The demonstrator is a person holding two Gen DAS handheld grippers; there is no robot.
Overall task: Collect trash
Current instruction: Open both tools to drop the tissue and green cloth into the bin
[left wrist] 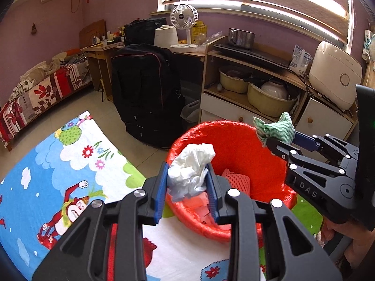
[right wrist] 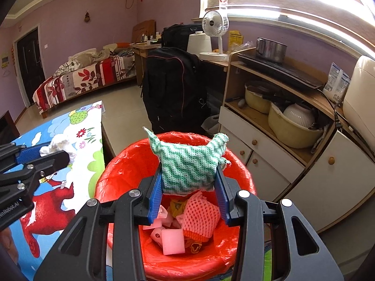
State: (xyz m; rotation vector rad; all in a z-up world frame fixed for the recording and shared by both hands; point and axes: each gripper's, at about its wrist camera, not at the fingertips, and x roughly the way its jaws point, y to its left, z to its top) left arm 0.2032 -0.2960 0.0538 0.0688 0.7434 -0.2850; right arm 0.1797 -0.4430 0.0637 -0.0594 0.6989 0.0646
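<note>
A bin lined with a red bag [left wrist: 236,145] [right wrist: 121,171] stands beside the cartoon mat. My left gripper [left wrist: 187,187] is shut on a crumpled white tissue [left wrist: 191,172] and holds it over the bin's left rim; it also shows in the right wrist view [right wrist: 58,146]. My right gripper [right wrist: 188,194] is shut on a green-and-white zigzag cloth [right wrist: 187,166] above the bin's opening; the cloth also shows in the left wrist view [left wrist: 276,128]. Inside the bin lie pink foam pieces [right wrist: 172,241] and a pink foam net [right wrist: 201,215].
A colourful cartoon mat [left wrist: 46,175] covers a low surface at left. A black suitcase [left wrist: 147,93] stands behind the bin. A wooden cabinet [right wrist: 281,164] with basins, a pot and a rice cooker [left wrist: 335,75] is at right. A bed [right wrist: 82,79] lies far left.
</note>
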